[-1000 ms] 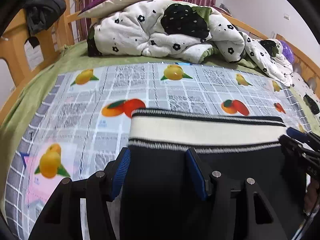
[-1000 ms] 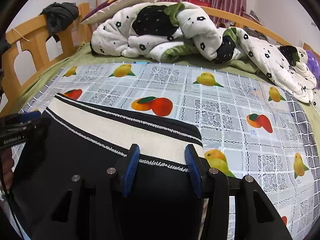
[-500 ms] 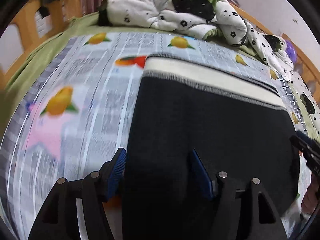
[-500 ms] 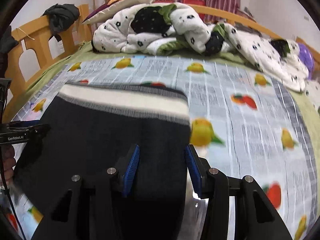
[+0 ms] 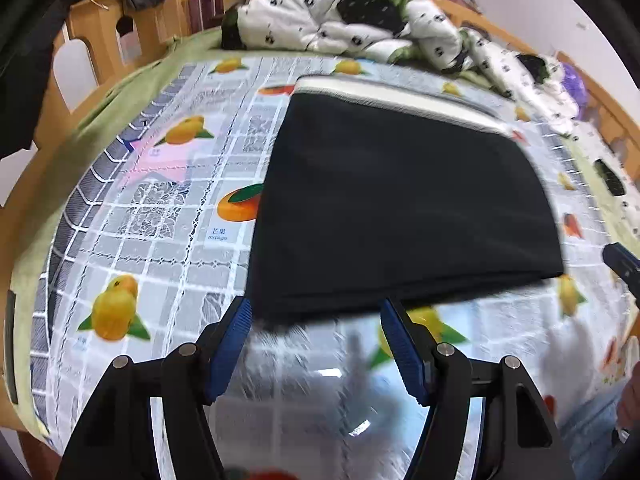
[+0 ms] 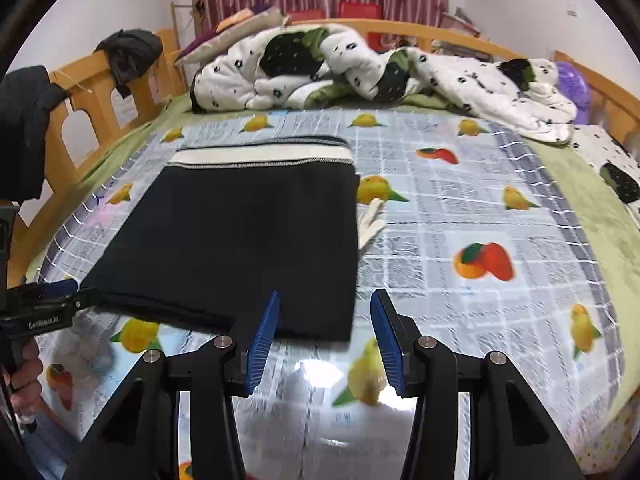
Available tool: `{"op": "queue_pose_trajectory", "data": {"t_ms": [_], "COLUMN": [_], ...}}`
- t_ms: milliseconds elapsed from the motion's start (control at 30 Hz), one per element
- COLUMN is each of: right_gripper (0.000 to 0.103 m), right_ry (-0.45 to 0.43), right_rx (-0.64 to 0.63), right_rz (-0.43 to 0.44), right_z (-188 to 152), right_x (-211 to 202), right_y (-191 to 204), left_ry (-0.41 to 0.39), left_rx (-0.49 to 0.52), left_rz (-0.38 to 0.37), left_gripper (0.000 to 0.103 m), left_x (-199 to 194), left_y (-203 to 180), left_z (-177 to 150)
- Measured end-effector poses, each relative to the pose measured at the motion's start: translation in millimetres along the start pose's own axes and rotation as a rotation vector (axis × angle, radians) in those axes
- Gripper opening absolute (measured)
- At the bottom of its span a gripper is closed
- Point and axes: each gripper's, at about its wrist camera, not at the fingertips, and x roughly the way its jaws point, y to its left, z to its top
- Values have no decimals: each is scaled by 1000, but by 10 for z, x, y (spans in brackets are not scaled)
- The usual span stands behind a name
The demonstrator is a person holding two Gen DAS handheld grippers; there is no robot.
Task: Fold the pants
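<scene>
Left wrist view first: we hold the left gripper (image 5: 316, 344) with its blue pads (image 5: 230, 344) spread wide and nothing between them, hovering just off the near hem of the folded pants (image 5: 400, 208). In the right wrist view our right gripper (image 6: 324, 338) is spread the same way, pinching nothing, its left pad just in front of the near edge of the cloth.

The pants lie flat as a dark rectangle on the fruit-print cloth (image 6: 460, 208), cream waistband (image 6: 264, 155) at the 12 o'clock end. At 3 o'clock of the pants a pale drawstring end (image 6: 370, 220) pokes out onto the print. Nothing lies between either gripper and the near hem.

Farther toward 12 o'clock a white quilt with black flowers (image 6: 360, 72) is heaped against the wooden bed rail (image 6: 440, 28), with a pillow (image 6: 236, 32) at 11 o'clock and a purple plush thing (image 6: 572, 84) at 2 o'clock. Dark clothing (image 6: 130, 52) hangs on the headboard (image 6: 88, 92) at 10 o'clock. Green bedding (image 6: 576, 184) borders the print.

Compared with a second ago, both grippers have drawn back: then the pads sat over the dark fabric near the waistband, now they stand off the hem and the whole folded shape is in sight.
</scene>
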Motion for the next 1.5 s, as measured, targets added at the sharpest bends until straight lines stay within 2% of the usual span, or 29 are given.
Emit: {"op": "queue_pose_trajectory", "data": {"t_ms": [100,267,333,367,400,467,500,567,667,767,1000,1500], "right_gripper": [49,49,63,76,83,87,94,99,99,99,99,99], "right_ry": [-21,-59,-74,-90,-109,-145,-154,-166,-133,-120,-95,-89], "right_rx": [14,33,49,59,64,66,54,29,13,15,19,15], "right_rz": [-22,-47,-72,-88,-95,-102,-105,-122,-164,-155,-147,-144], "right_z": [-17,7,-10,-34,-53,-87,-95,-105,-108,-121,-146,-135], "right_x": [-271,-652,-765,-835,-892,-997,-1038,-1074,-1060,-1068,-1072,-1064], "right_y": [-2,42,41,42,45,64,88,121,148,124,130,175], "left_ry": [-48,-137,-169,-174,-177,-186,-192,-196,-217,-237,-229,-233], "left_rx": [-4,25,33,36,40,32,26,15,10,13,1,5], "left_rz": [-14,29,34,31,19,8,8,-2,-5,12,25,21], "left_gripper": [65,68,71,71,71,72,73,74,74,75,75,76], "left_x": [-317,-778,-928,-975,-1031,-1095,-1125,-1165,-1234,-1275,-1272,-1280], "left_y": [-71,-246,-306,-328,-350,-371,-382,-397,-413,-427,-382,-370], "left_z": [-56,-75,-78,-84,-94,-118,-136,-158,-182,-210,-243,-270]}}
